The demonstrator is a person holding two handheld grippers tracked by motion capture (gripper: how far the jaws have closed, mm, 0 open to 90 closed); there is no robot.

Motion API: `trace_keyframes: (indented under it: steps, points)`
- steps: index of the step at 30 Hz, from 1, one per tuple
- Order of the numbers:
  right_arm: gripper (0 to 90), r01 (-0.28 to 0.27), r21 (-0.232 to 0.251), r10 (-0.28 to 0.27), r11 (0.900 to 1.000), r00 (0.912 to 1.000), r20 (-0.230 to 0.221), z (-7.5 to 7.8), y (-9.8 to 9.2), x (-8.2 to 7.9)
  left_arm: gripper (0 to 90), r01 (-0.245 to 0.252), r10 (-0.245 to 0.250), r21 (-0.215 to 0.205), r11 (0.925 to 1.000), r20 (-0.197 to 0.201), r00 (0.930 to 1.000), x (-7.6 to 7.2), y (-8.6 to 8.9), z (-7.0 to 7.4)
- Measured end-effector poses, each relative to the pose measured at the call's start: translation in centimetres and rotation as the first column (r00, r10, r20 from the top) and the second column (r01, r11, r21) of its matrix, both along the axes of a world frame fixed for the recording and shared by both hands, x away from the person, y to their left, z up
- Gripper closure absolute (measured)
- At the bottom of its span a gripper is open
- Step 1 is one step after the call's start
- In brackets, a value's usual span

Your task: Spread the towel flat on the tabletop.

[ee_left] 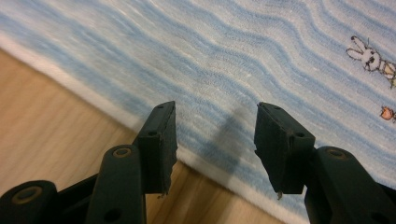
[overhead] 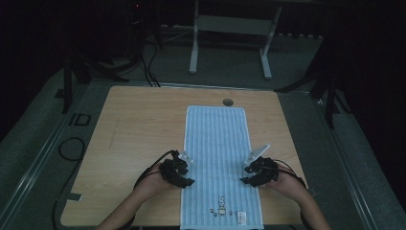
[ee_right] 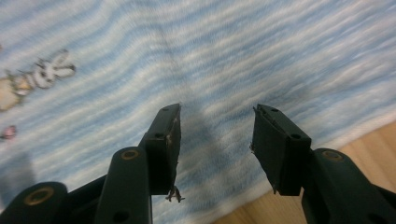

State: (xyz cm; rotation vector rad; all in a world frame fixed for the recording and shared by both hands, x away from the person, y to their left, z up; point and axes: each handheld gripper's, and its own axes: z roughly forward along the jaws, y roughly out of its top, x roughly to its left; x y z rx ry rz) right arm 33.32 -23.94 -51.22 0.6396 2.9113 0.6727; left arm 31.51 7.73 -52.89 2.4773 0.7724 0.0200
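Two grippers sit low over the near half of the towel (overhead: 218,158), one at each long edge, and you hold one in each hand. The towel is pale blue with fine wavy stripes and lies flat and lengthwise down the middle of the wooden table (overhead: 139,124), its far end just short of a round hole (overhead: 228,102) in the tabletop, its near end at the table's near edge.

Your left gripper (overhead: 178,171) is at the towel's left edge. In the left gripper view its jaws stand partly apart with nothing between the pads; below them you see the towel's white hem (ee_left: 84,95) running across, bare wood on one side and striped cloth on the other. A small rabbit print (ee_left: 369,56) shows at the upper right of that view.

Your right gripper (overhead: 256,172) is at the towel's right edge, its grey plate (overhead: 258,152) tilted up. In the right gripper view its jaws also stand partly apart and hold nothing, hanging over the cloth close to the hem, with wood in the lower right corner. The picture is blurred there.

Near the towel's near end you can make out the little printed figures (overhead: 220,207) and a white label (overhead: 241,217).
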Motion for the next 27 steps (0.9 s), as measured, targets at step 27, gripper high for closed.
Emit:
trace_keyframes:
  steps: [27]
  points:
    - [43.0,0.096,-0.020,-0.096,0.995,0.9953,0.011,-1.6,-3.9,-2.6,45.8,0.077,-0.077,-0.001,0.9971,0.002,0.9971,-1.5,-3.3,-0.4]
